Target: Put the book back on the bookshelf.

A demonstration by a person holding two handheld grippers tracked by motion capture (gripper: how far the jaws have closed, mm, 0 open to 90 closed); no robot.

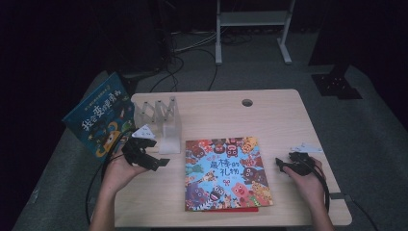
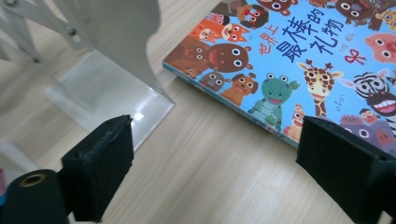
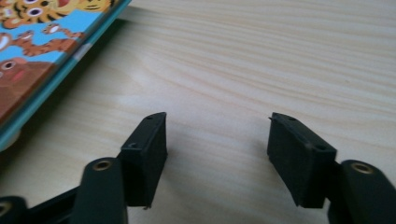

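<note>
A light wood table (image 1: pixel 279 115) w/ a round cable hole (image 1: pixel 247 102) near its far edge was seen. A picture book (image 1: pixel 225 173) was laid flat at centre-front. A clear folding rack (image 1: pixel 161 122) was stood at the far left, just beside the book's corner. A white scrap (image 1: pixel 305 147) was left at the right edge.

A picture book (image 1: pixel 225 174) is lying flat on the table (image 1: pixel 279 115), near its front edge and about midway across. Just left of the book's far corner a folding rack (image 1: pixel 161 122) is standing on the table. A second book (image 1: pixel 98 115) is leaning beyond the table's left edge. The left gripper (image 1: pixel 161 162) is sitting between rack and book, the right gripper (image 1: pixel 279 164) just right of the book
</note>
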